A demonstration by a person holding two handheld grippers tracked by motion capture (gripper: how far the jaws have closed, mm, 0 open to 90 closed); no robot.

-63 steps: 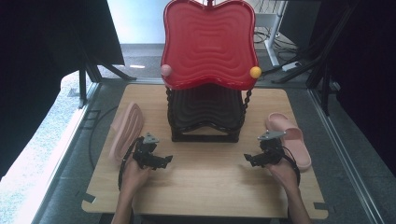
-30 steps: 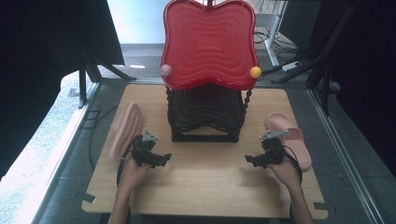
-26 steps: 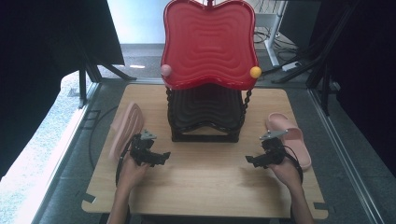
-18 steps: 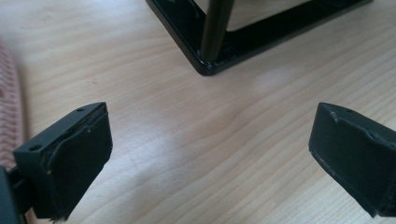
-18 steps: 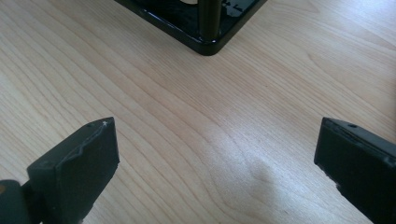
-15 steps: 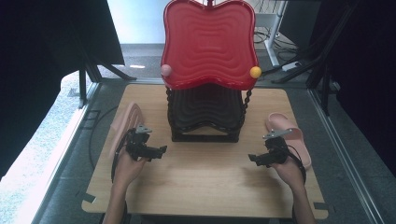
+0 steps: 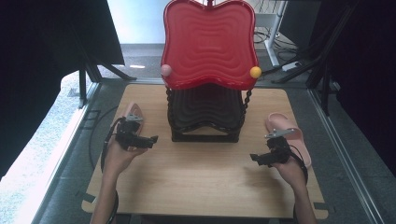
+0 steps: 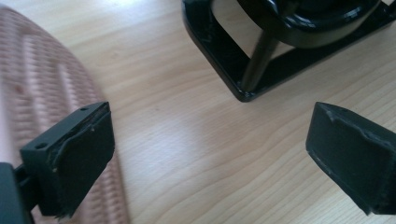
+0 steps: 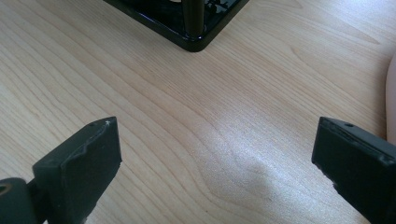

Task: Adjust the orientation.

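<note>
You will find no readable text, label, brand, number or sign here. The pink slippers (image 7: 286,132), the red tray (image 7: 208,43) and the bench (image 7: 205,186) are unmarked.

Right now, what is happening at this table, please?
A person holds a two-jaw gripper in each hand at a wooden table. The left gripper is open and hovers beside a pink slipper at the left side. The right gripper is also open, next to the other pink slipper at the right side. Nothing is gripped yet. Between them stands a two-tier rack, red tray on top and black tray below.
</note>
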